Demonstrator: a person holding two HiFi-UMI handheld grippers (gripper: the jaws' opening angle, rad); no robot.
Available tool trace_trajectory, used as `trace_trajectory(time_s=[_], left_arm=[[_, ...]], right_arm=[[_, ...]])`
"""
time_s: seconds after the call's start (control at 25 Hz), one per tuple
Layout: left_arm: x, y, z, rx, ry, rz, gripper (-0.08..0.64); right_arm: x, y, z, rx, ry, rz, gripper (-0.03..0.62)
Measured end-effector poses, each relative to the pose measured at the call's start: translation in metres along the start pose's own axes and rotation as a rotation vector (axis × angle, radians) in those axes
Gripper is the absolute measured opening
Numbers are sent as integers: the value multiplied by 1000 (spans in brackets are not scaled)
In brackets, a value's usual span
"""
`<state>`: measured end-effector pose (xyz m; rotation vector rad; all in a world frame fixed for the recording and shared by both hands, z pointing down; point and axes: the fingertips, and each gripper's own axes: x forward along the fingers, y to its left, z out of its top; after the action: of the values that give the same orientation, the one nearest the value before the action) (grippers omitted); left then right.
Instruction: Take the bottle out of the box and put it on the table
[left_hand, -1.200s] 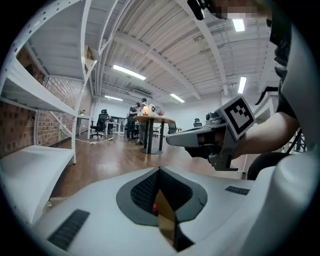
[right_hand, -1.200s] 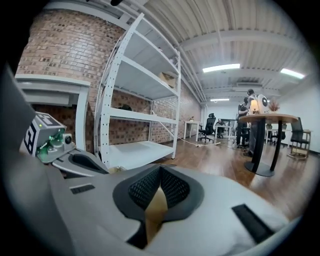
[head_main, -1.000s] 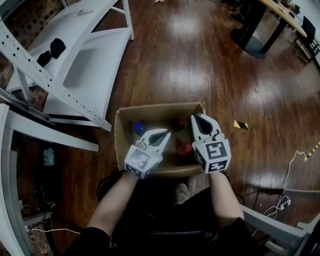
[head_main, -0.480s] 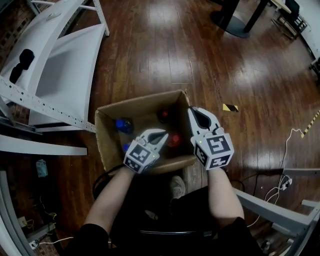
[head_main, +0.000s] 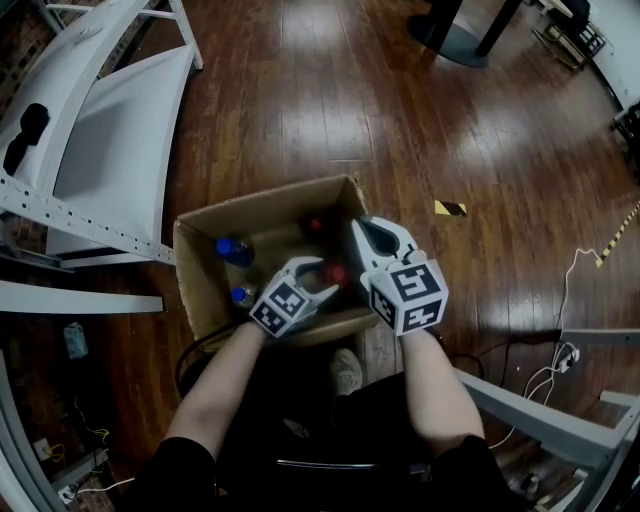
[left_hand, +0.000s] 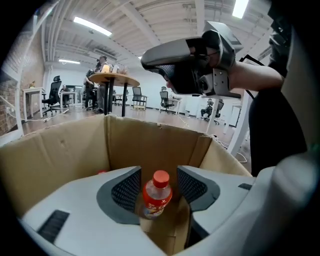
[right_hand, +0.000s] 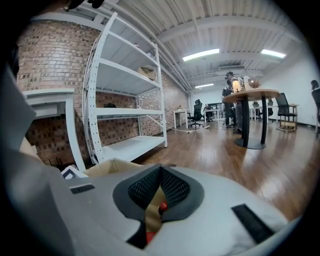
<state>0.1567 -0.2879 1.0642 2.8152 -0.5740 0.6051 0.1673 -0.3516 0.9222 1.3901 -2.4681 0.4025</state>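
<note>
Dark plank floor (head_main: 400, 100) is seen from above, and an open cardboard box (head_main: 190, 255) is set on it beside white shelving (head_main: 110, 150).

Down into the box the left gripper (head_main: 322, 278) is tipped, and its jaws have just been opening: they are spread, and a red-capped bottle (left_hand: 156, 196) is framed upright between the pads, which are not pressed on it. That bottle is stood on the box's bottom, near the front wall. Over the box's right side the right gripper (head_main: 365, 228) is held, its jaws clenched tip to tip on nothing. Two blue-capped bottles (head_main: 230, 247) are seen at the box's left side.
</note>
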Motion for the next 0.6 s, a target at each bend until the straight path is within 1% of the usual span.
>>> trace_trajectory(time_s=[0.08, 0.2, 0.24, 0.28, 0.4, 0.48, 0.6], left_arm=[[7, -5, -6, 10, 2, -21, 273], [20, 1, -23, -51, 22, -25, 361], [24, 3, -30, -65, 40, -30, 373], [29, 2, -38, -63, 63, -39, 373], [46, -4, -60, -19, 137, -77, 393], [58, -6, -69, -11, 160, -89, 393], [73, -7, -76, 1, 177, -88, 401]], right_arm=[[3, 2, -1, 7, 2, 15, 5], [4, 8, 1, 18, -5, 34, 5], [3, 9, 1, 23, -5, 38, 5], [2, 11, 2, 29, -6, 41, 5], [-5, 10, 6, 55, -14, 36, 5], [-9, 7, 8, 78, -21, 27, 5], [-13, 8, 10, 98, -26, 27, 5]])
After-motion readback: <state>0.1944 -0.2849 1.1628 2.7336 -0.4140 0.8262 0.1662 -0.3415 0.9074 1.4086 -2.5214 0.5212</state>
